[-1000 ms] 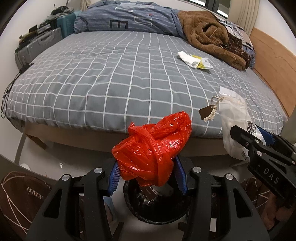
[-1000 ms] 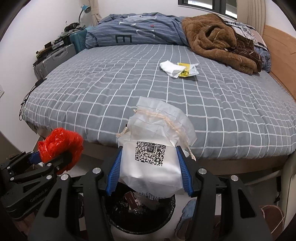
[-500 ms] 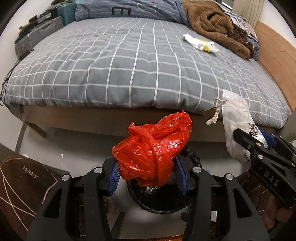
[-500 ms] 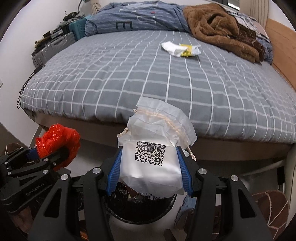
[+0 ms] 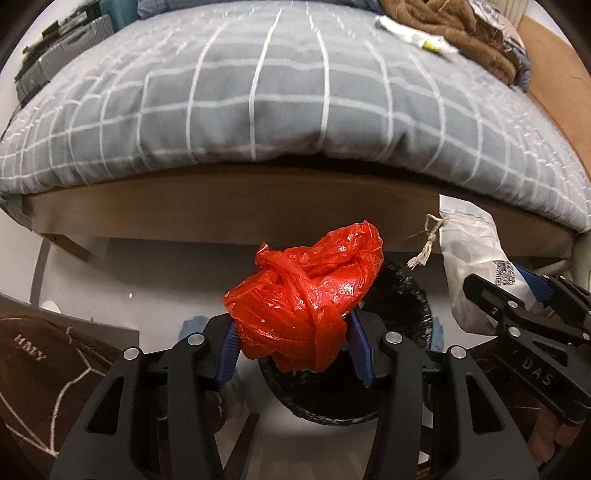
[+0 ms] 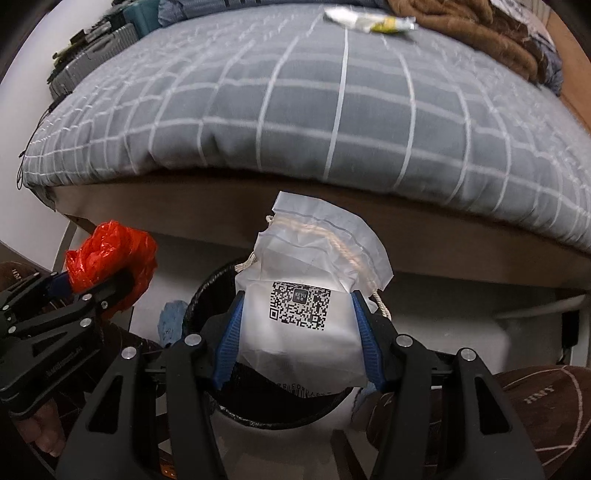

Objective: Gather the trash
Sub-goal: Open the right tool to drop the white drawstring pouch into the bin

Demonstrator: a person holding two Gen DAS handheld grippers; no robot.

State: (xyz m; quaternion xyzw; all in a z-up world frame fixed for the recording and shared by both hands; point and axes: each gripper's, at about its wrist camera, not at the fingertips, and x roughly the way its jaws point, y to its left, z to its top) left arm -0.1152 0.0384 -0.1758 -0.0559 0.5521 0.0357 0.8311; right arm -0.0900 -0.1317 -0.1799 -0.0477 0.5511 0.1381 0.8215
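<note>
My left gripper [image 5: 295, 343] is shut on a crumpled red plastic bag [image 5: 306, 299] and holds it over the black-lined trash bin [image 5: 406, 299] on the floor. My right gripper [image 6: 299, 343] is shut on a white drawstring pouch with a QR code [image 6: 299, 317] and holds it over the same bin [image 6: 207, 295]. The pouch also shows at the right of the left wrist view [image 5: 469, 266]. The red bag shows at the left of the right wrist view [image 6: 110, 254]. More wrappers, white and yellow [image 6: 369, 20], lie far back on the bed.
The bed with a grey checked cover [image 5: 288, 92] and wooden frame [image 5: 258, 206] stands just behind the bin. A brown blanket [image 5: 461, 33] lies at the back right. Suitcases [image 6: 96, 55] stand at the left. Brown slippers [image 5: 40, 373] flank the bin.
Both grippers have dropped lower and tilted down toward the bin at the bed's foot, each still holding its item. The bed now fills the upper view.
</note>
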